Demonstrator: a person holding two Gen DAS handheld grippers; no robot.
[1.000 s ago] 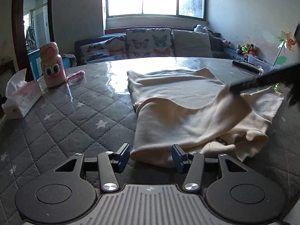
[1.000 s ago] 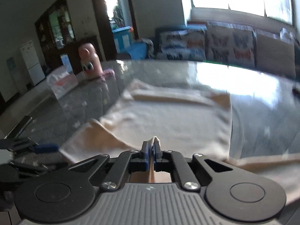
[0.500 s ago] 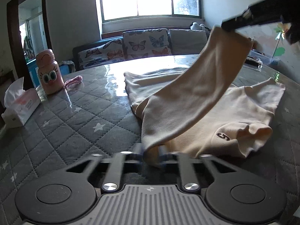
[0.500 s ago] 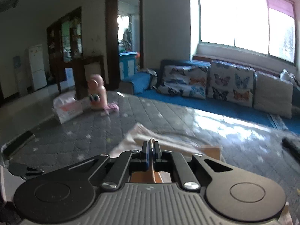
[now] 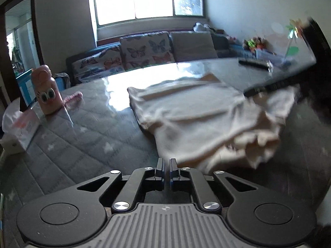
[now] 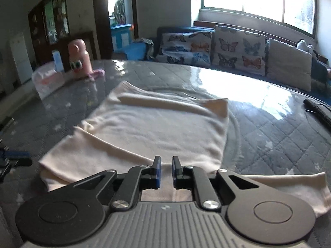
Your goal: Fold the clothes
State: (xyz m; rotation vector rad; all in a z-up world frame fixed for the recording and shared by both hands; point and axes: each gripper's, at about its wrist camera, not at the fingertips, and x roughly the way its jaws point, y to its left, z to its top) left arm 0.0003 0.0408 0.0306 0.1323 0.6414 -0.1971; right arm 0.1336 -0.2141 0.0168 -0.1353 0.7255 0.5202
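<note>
So, cream top (image 6: pixel 149 128) folded over on the quilted table (image 6: pixel 279 136)
Rumpled, sleeve bunched; left gripper (image 5: pixel 167 166) jaws nearly closed and empty, right gripper (image 6: pixel 164 166) jaws slightly parted, empty.

Both tongs share one build. The left tongs (image 5: pixel 167 170) and right tongs (image 6: pixel 165 170) are matte black linkage arms with triangular cut-outs, silver screw heads at the pivots, blue-faced pads, round black discs at 7 and 5 o'clock, and a ribbed grey housing at 6 o'clock bearing a small cross mark.
</note>
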